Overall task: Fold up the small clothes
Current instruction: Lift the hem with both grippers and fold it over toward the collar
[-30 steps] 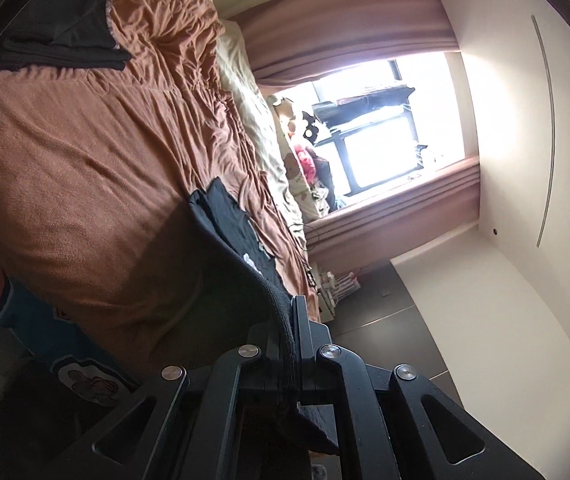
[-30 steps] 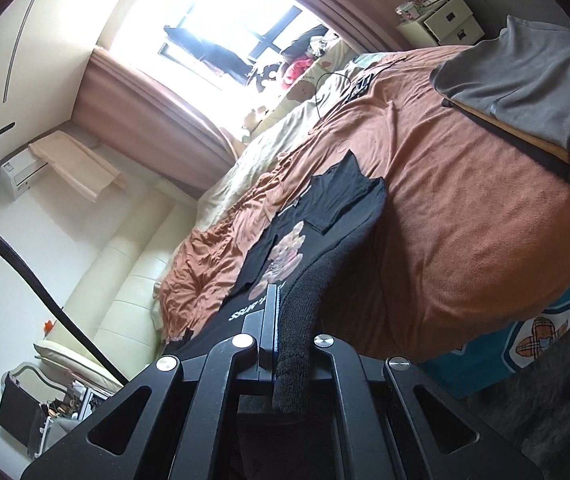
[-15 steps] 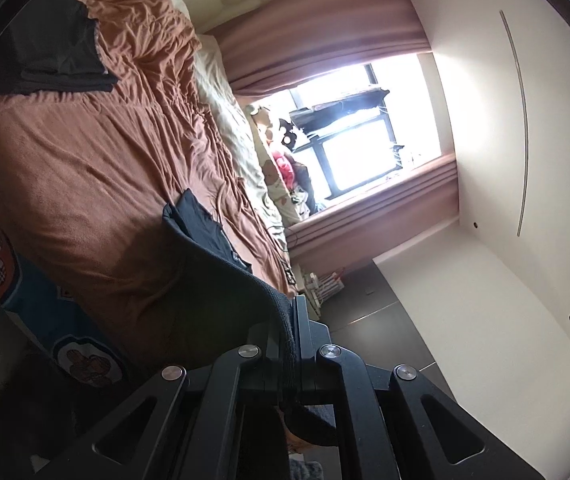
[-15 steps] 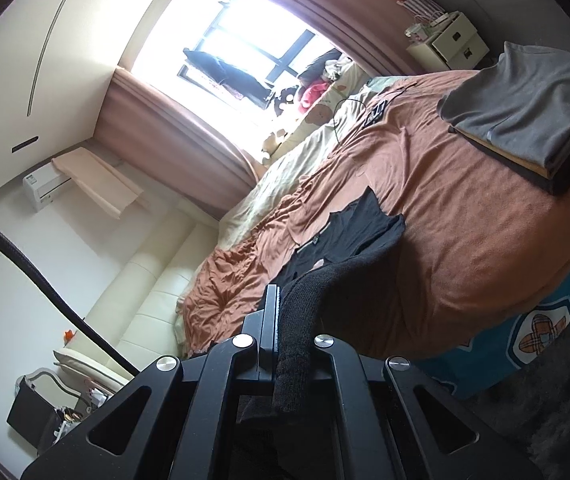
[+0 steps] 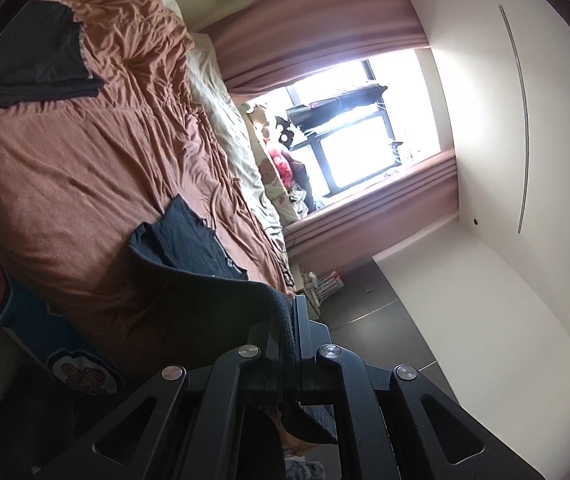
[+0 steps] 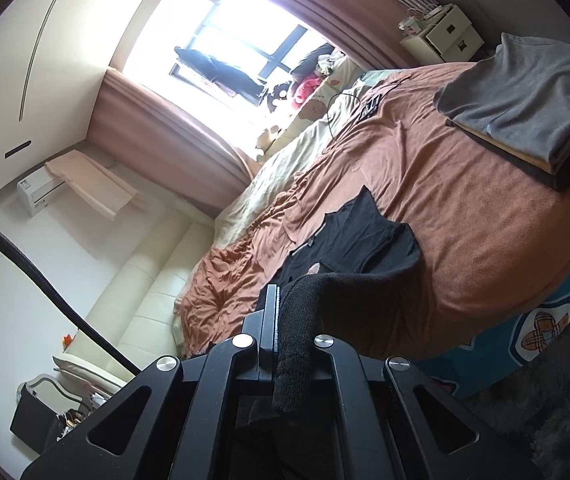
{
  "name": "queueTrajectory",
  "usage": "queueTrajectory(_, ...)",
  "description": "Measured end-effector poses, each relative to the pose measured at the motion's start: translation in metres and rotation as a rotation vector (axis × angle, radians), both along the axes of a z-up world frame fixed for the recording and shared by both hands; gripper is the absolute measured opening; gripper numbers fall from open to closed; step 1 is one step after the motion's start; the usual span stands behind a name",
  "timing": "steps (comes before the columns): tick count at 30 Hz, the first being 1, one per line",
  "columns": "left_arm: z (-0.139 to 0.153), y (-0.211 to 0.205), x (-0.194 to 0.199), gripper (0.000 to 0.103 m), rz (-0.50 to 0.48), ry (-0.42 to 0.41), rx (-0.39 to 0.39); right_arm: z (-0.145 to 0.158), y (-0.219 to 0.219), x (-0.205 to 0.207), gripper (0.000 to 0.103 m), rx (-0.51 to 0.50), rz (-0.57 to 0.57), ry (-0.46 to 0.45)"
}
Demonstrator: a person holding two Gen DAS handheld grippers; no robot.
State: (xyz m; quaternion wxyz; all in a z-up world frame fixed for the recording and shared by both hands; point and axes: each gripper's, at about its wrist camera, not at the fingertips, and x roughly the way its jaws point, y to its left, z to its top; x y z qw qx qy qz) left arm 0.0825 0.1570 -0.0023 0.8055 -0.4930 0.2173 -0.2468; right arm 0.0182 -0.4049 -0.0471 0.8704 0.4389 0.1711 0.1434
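**Both grippers lifting hem of black shirt**

Left hand-held gripper (image 5: 295, 344) and right hand-held gripper (image 6: 281, 332) each pinch a hem corner of the black shirt (image 6: 365, 240), raised off the bed (image 6: 465, 216). Collar end lies flat mid-bed. Judged step: bottom-to-top fold. Next: carry hem toward collar, lay flat. Beyond the shirt: folded stack (image 6: 525, 96).

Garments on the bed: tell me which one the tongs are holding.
The black T-shirt spread mid-bed: both the left tongs and right tongs pinch its near hem. The folded grey pile lies apart, untouched, at the bed's edge.
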Motion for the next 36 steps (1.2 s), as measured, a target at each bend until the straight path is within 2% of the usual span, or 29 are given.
queueTrajectory(12, 0.037, -0.012, 0.096, 0.003, 0.017, 0.002, 0.057, 0.033, -0.004, 0.103, 0.000, -0.062, -0.003, -0.002)
queueTrajectory(26, 0.033, -0.027, 0.201, 0.003, 0.043, 0.088, 0.160, 0.045, 0.001, 0.213, 0.000, -0.122, 0.001, 0.061)
queueTrajectory(36, 0.020, -0.041, 0.271, 0.003, 0.057, 0.137, 0.181, 0.055, 0.000, 0.278, 0.000, -0.180, 0.002, 0.133)
